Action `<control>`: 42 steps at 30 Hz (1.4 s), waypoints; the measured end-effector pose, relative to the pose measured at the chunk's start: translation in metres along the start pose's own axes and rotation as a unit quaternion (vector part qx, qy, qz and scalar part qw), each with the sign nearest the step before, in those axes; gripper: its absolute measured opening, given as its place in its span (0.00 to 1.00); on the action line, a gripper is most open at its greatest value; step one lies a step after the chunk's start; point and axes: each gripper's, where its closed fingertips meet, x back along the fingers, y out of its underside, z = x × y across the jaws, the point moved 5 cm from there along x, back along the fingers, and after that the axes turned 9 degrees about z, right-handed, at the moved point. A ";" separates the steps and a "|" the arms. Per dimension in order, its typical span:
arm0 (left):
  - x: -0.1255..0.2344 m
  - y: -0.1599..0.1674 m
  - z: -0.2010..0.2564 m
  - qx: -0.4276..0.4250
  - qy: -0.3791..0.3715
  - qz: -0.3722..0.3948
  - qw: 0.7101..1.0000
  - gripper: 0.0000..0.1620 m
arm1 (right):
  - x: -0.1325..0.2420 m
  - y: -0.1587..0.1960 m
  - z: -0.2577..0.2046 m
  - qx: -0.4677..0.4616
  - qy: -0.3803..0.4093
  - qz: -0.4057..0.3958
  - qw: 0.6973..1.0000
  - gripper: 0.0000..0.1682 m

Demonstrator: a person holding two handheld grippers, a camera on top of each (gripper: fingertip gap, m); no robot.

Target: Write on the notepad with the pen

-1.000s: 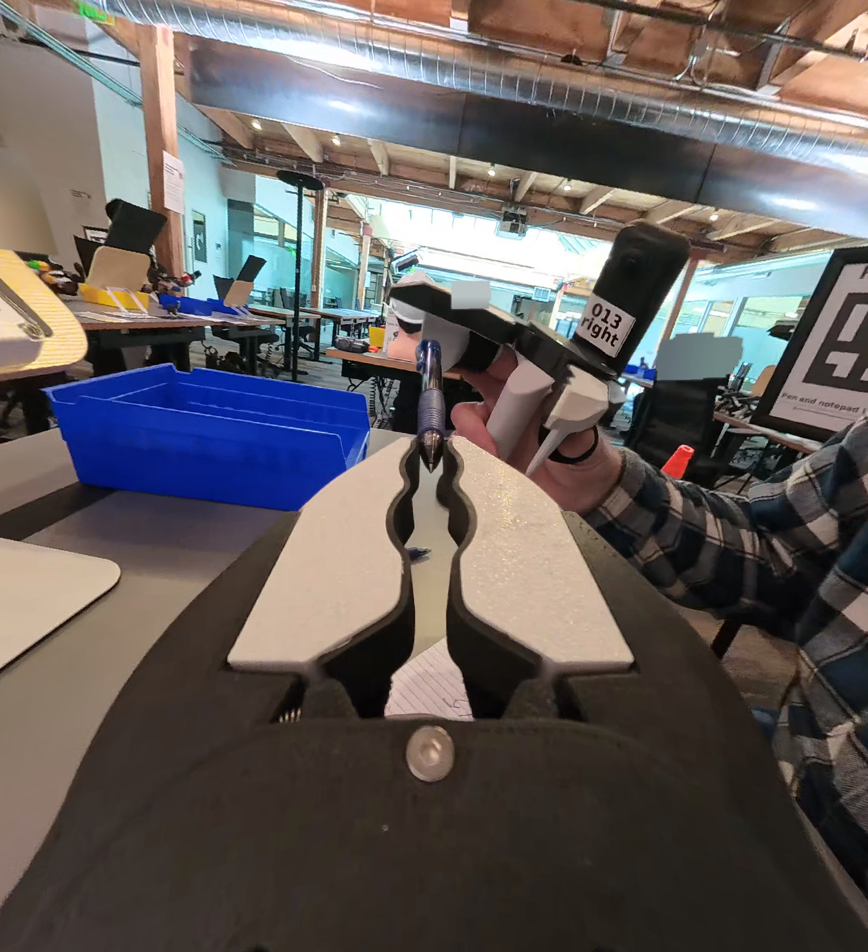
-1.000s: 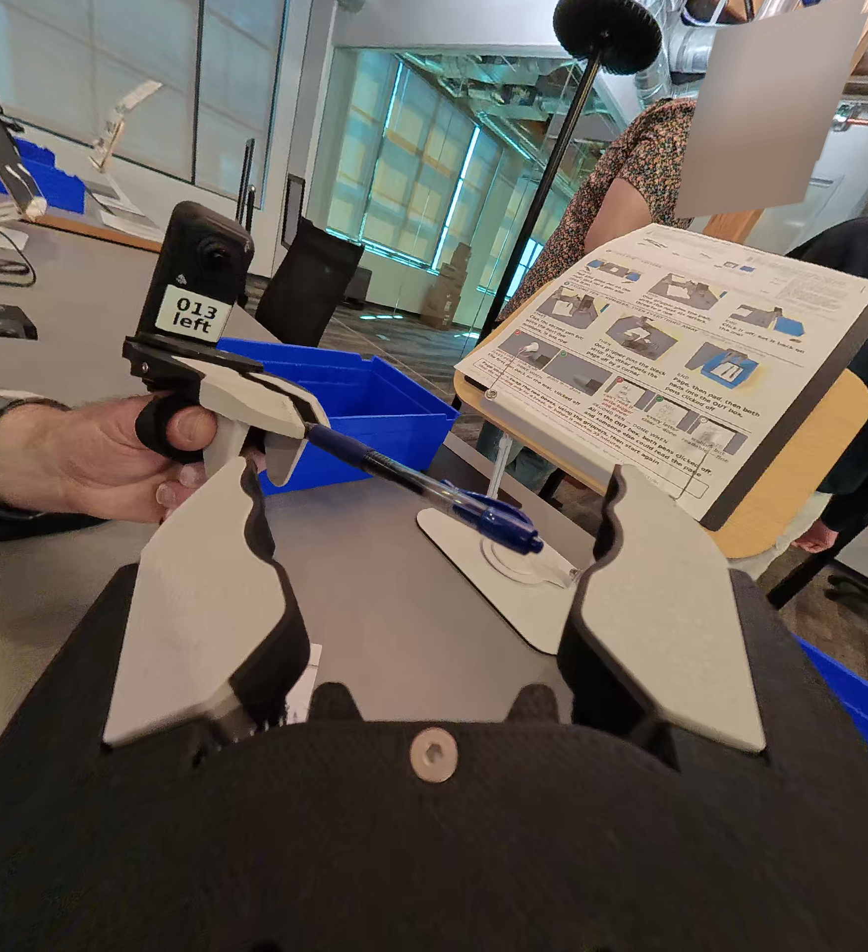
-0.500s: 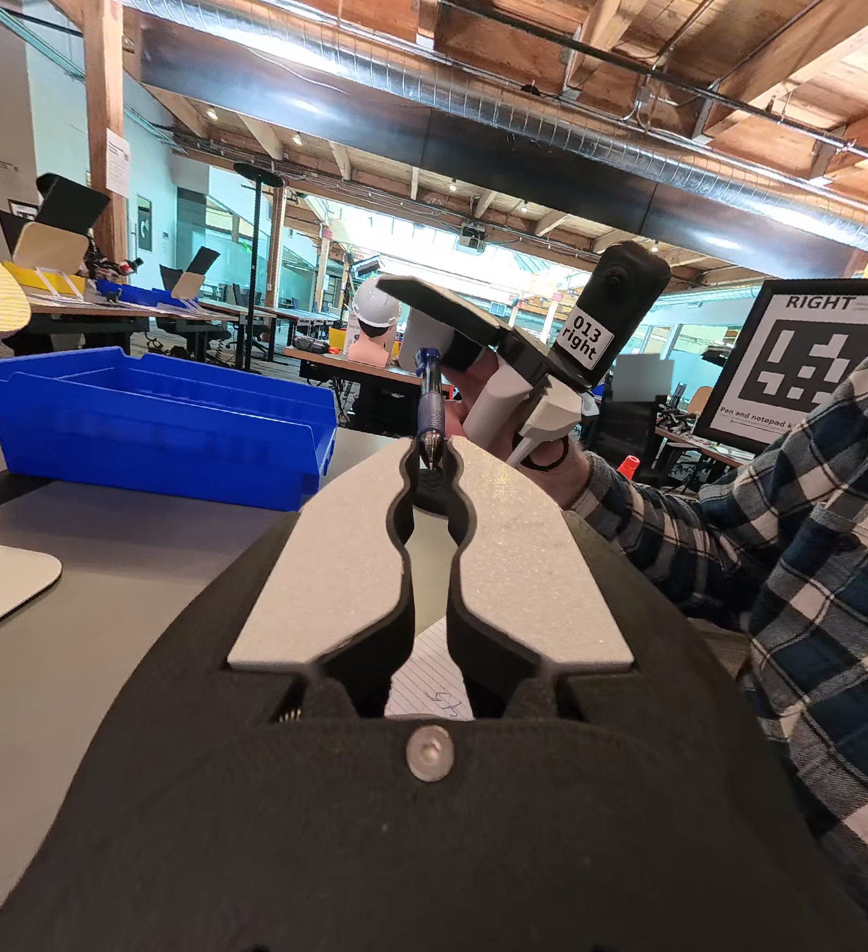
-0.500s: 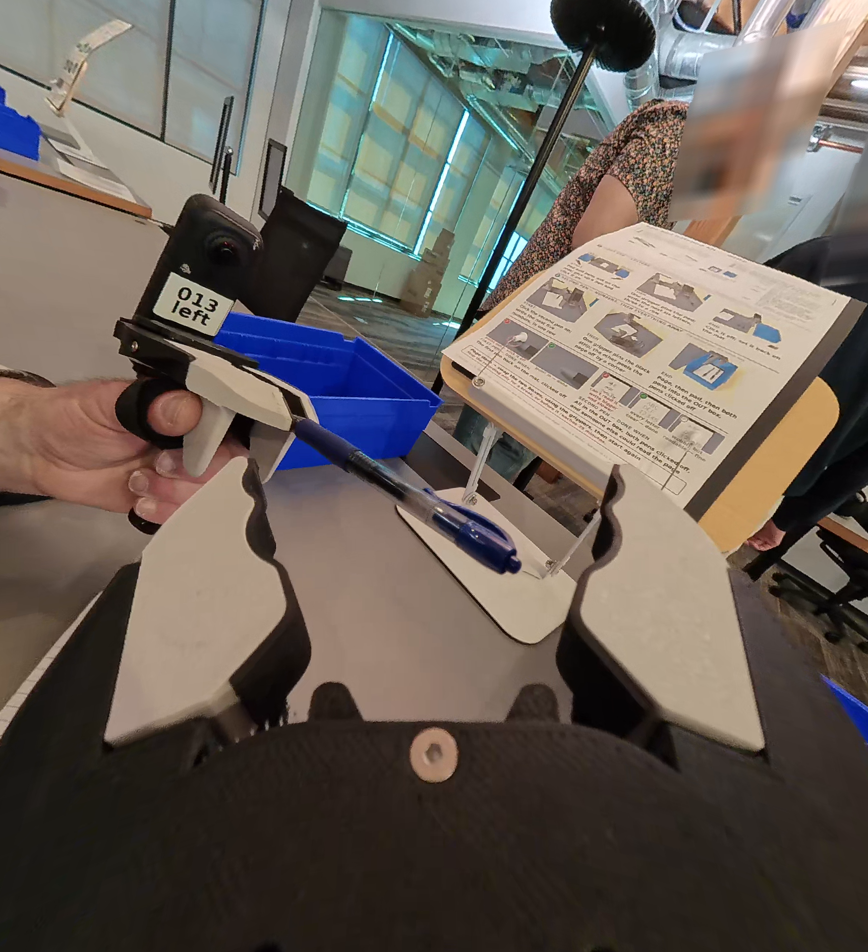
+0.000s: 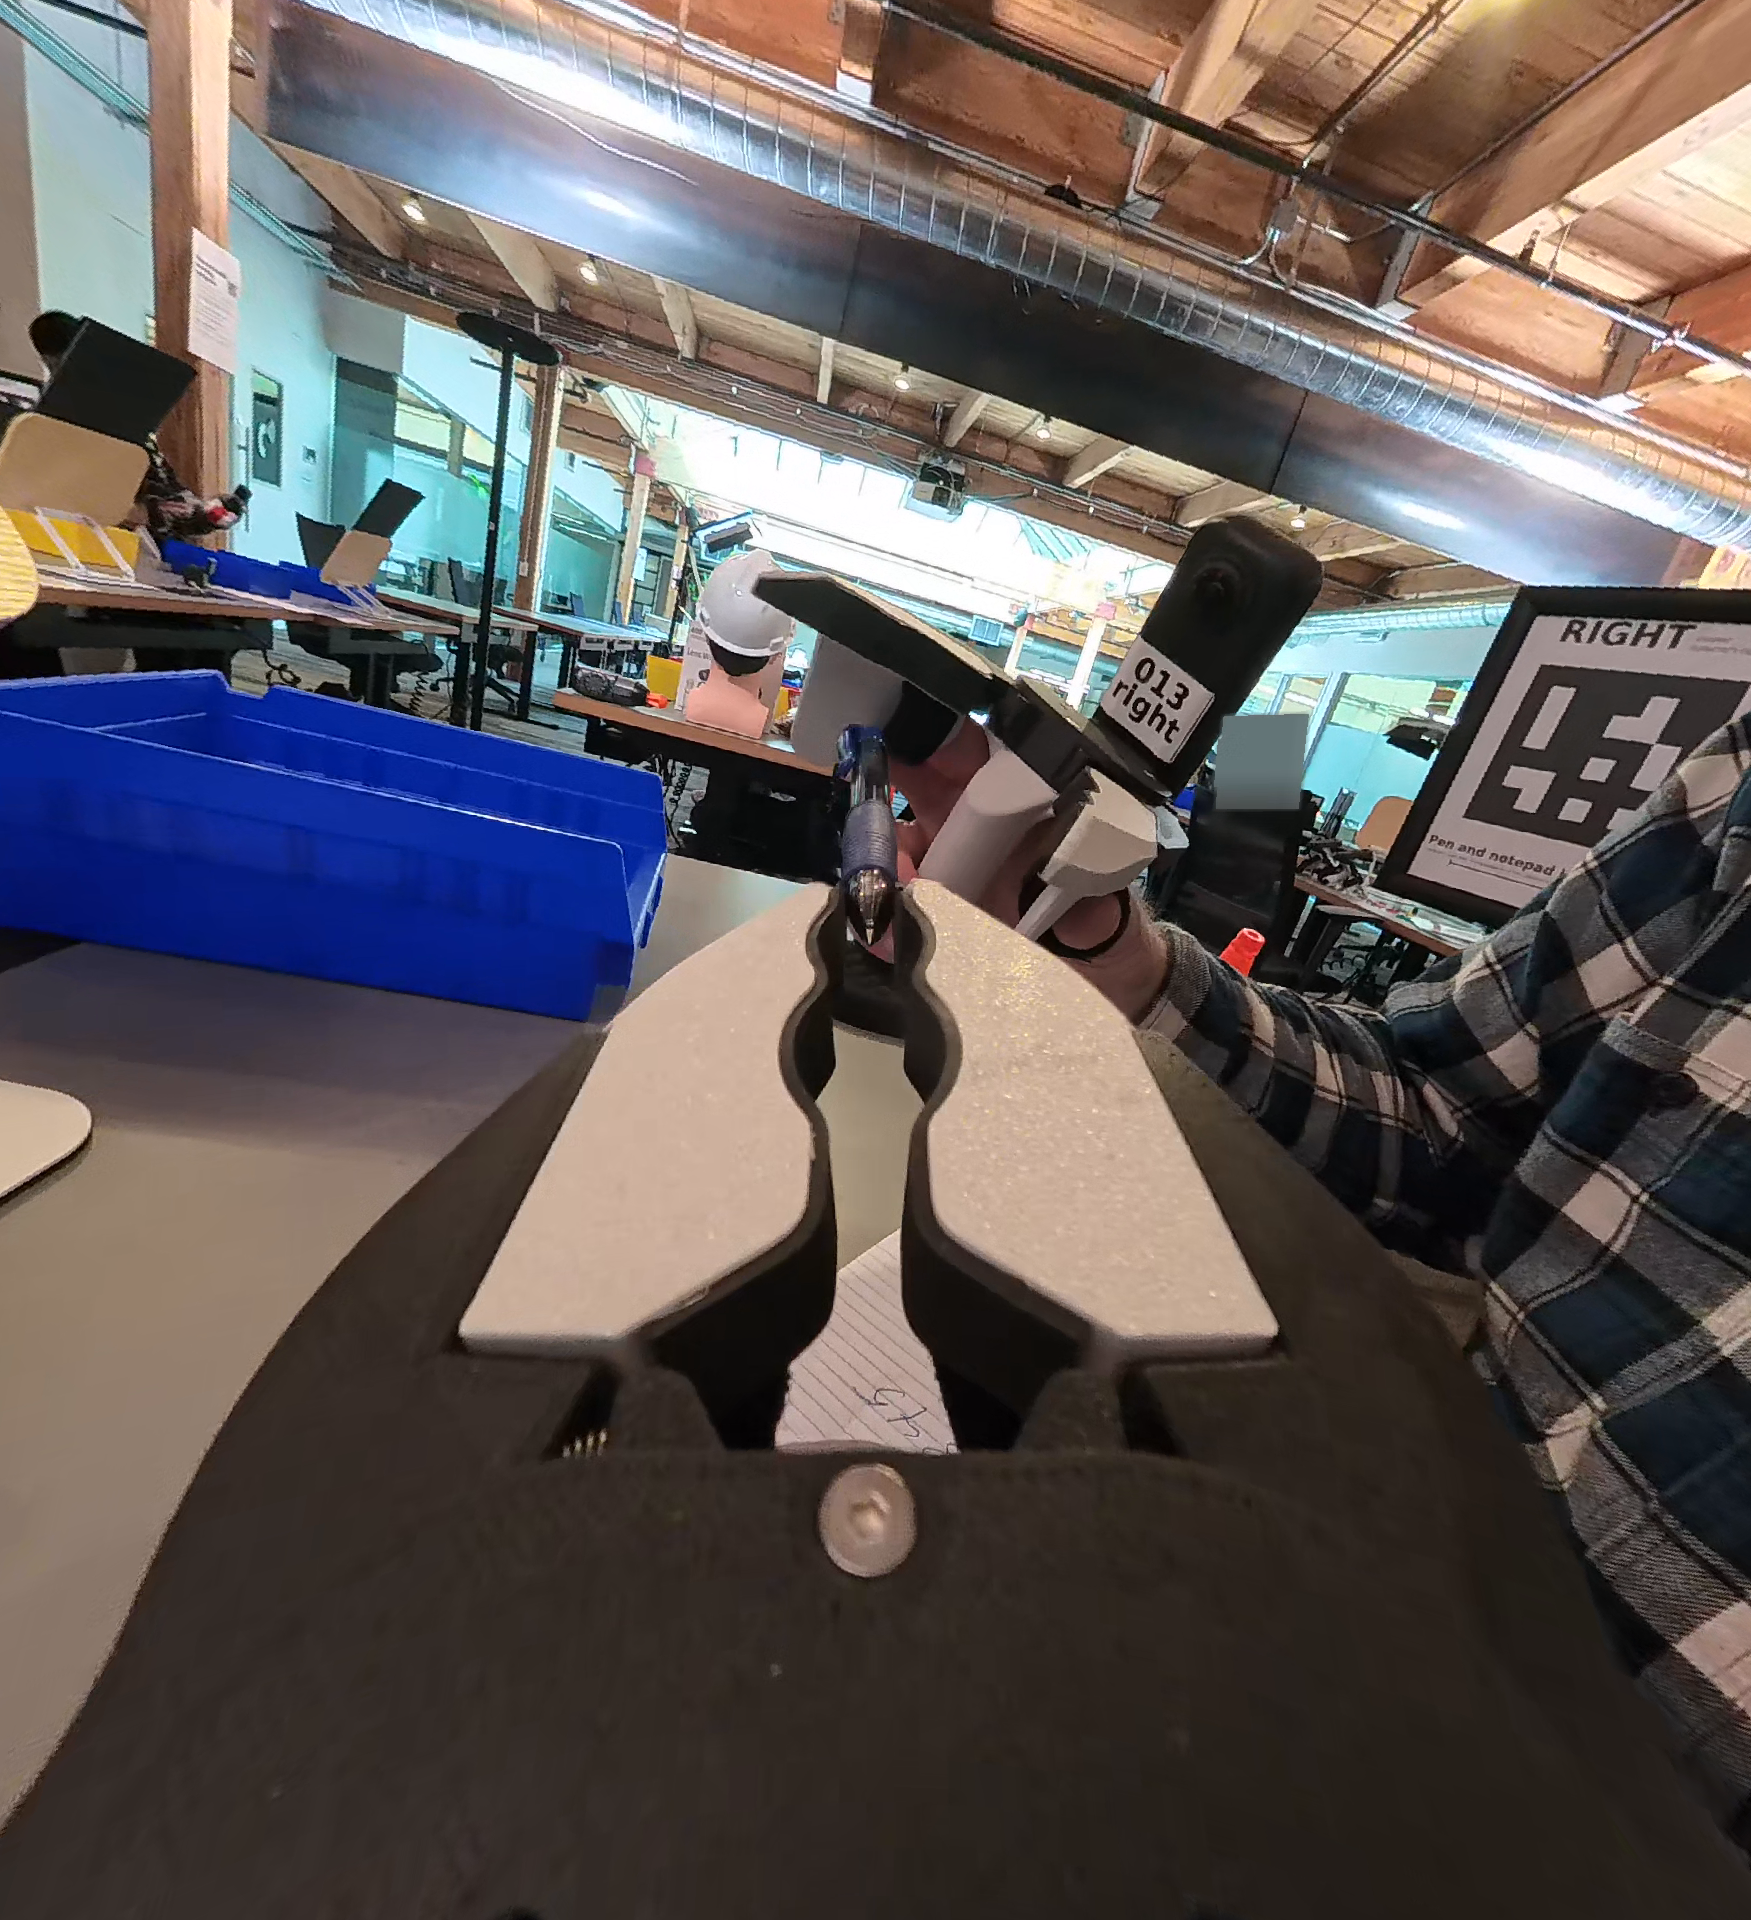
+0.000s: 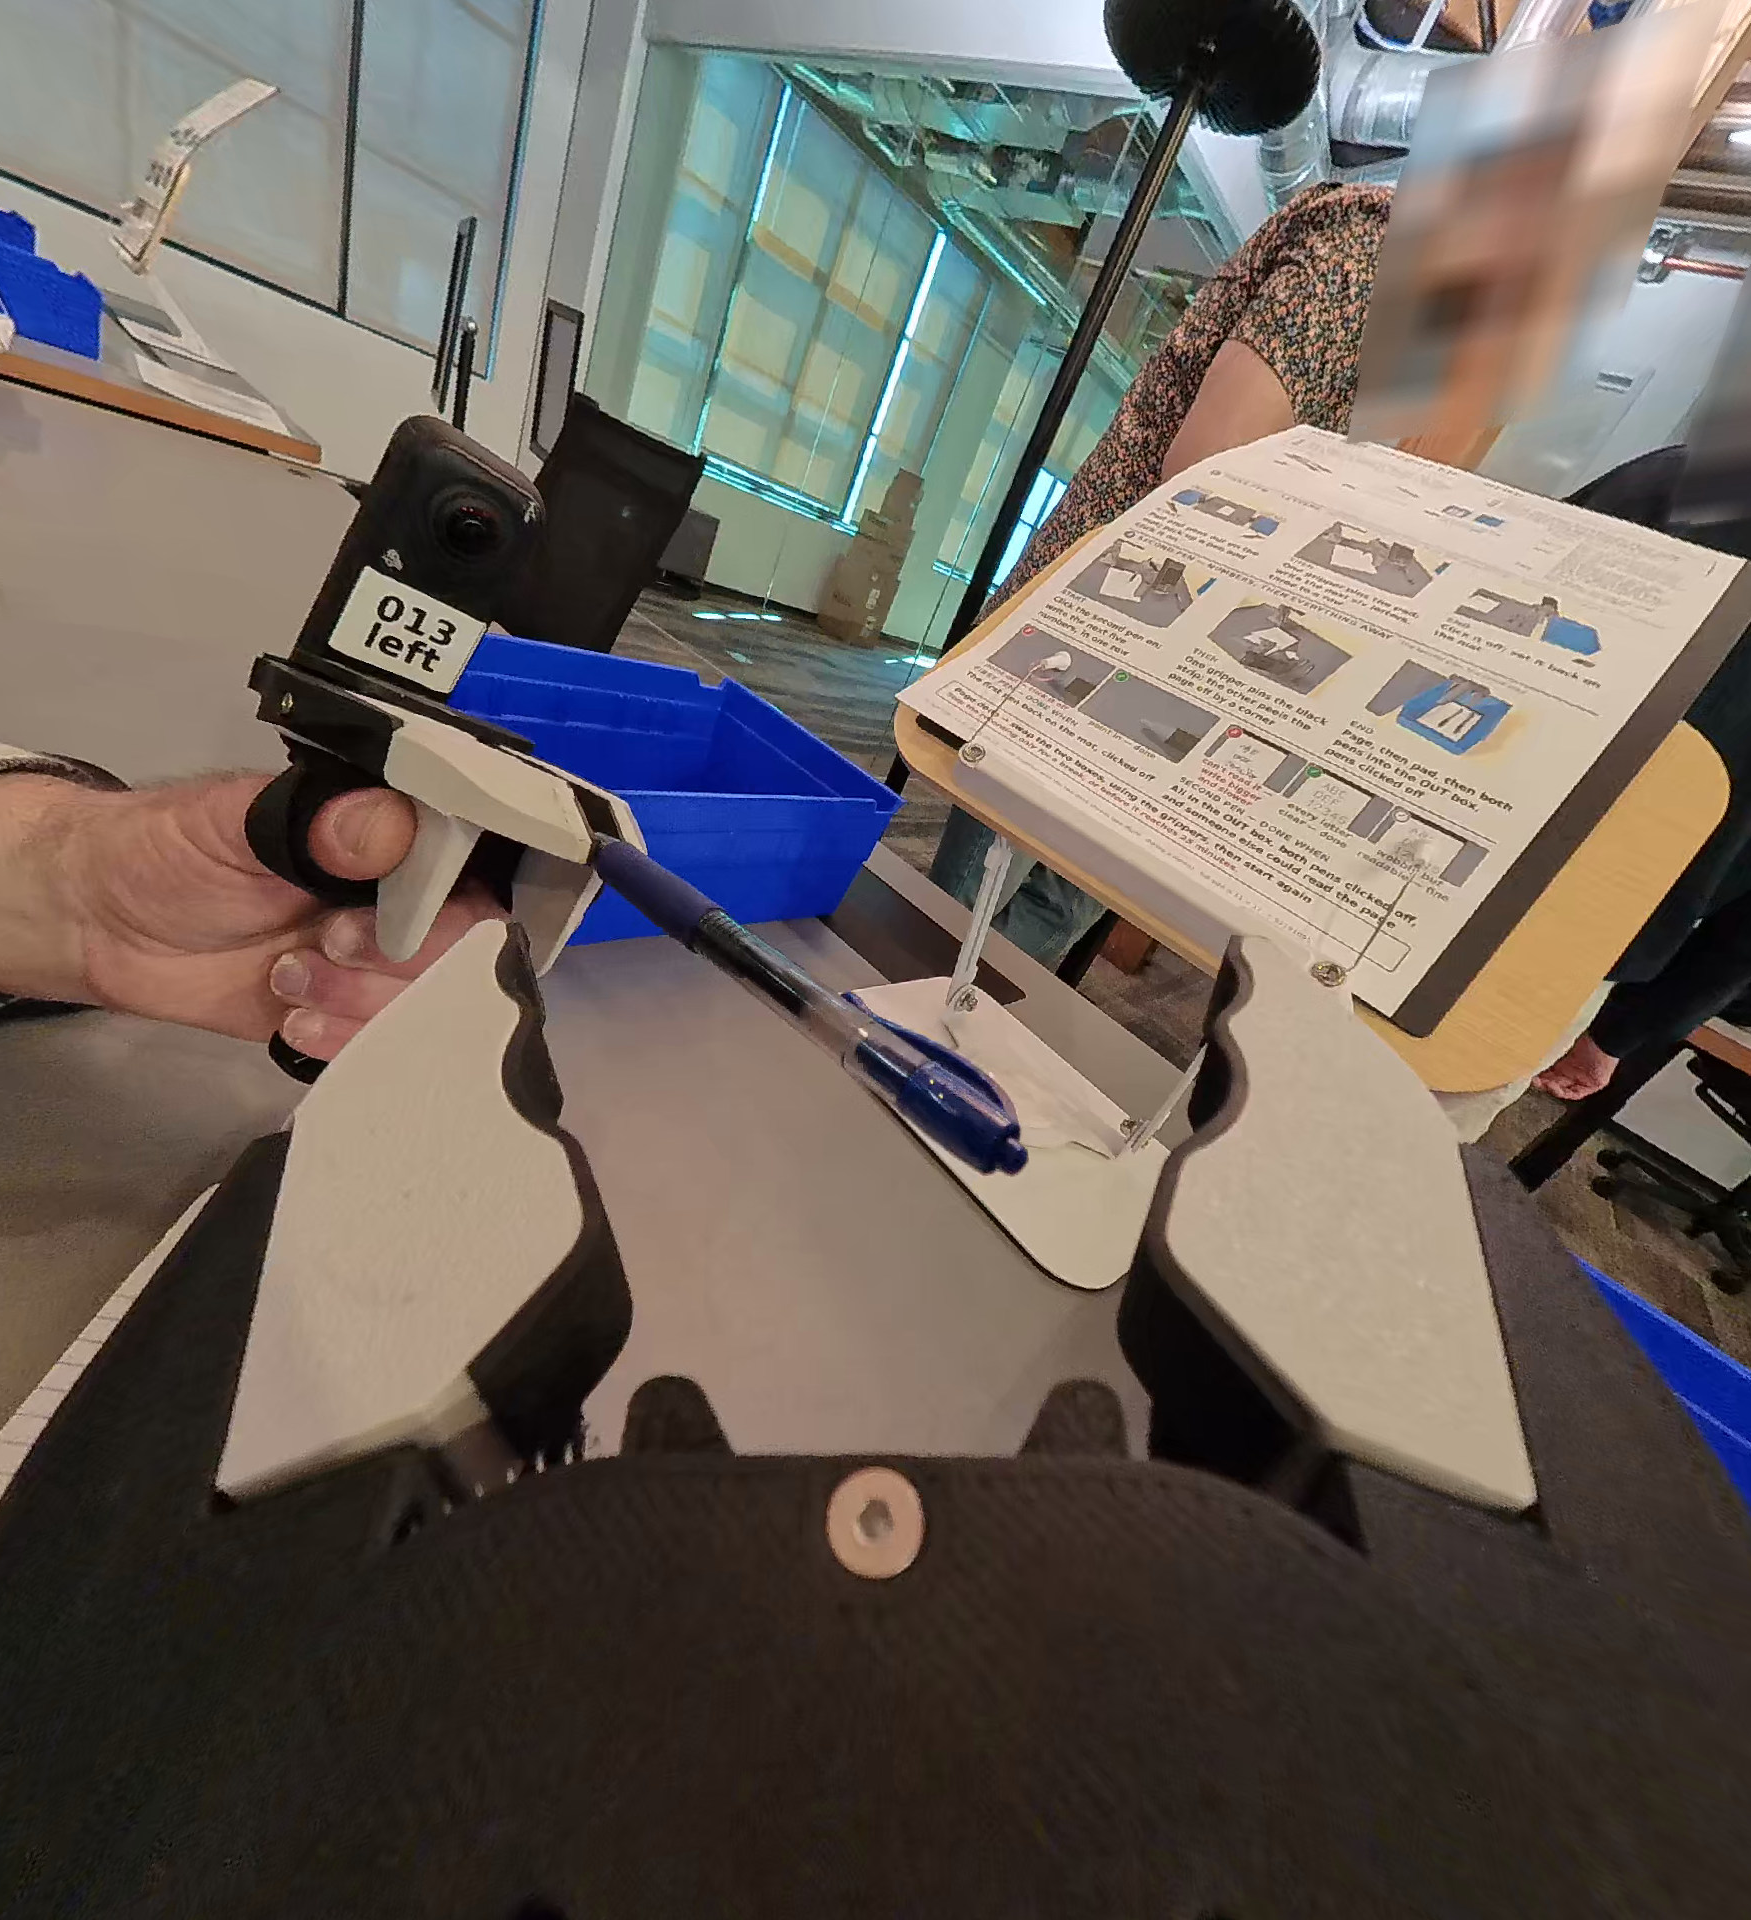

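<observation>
The left tongs (image 5: 869, 920) are clenched on the pen (image 6: 798, 997), gripping it near its writing tip; in the left wrist view the pen's tip sits between the two pale fingers (image 5: 684, 1122) and its blue grip rises beyond them, while in the right wrist view the barrel slants down and away from those tongs (image 6: 596, 831), its blue clip end hanging in the air above the tabletop (image 6: 798, 1247); a hand (image 6: 175, 894) holds the handle of the left tongs. The right tongs (image 6: 871, 1039) are released, their two pale fingers (image 6: 414, 1247) spread well apart with nothing between them; the pen's clip end lies in the gap as seen from behind, but touches neither finger; in the left wrist view the right tongs (image 5: 850, 707) are held aloft just behind the pen by a hand (image 5: 954, 790) in a plaid sleeve (image 5: 1473, 1091). The notepad (image 5: 871, 1361) lies on the tabletop beneath the left tongs, a strip of lined page with some ink marks showing between the fingers; its edge also shows at the lower left of the right wrist view (image 6: 9, 1455). A blue bin (image 5: 310, 831) stands on the tabletop beyond; an instruction sheet (image 6: 1349, 707) rests tilted on a stand near it, its white base (image 6: 1058, 1195) on the tabletop.
</observation>
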 end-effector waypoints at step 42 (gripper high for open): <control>0.006 -0.004 -0.008 0.090 0.006 0.058 0.994 0.05 | -0.015 0.008 -0.031 0.030 0.037 0.041 0.998 0.80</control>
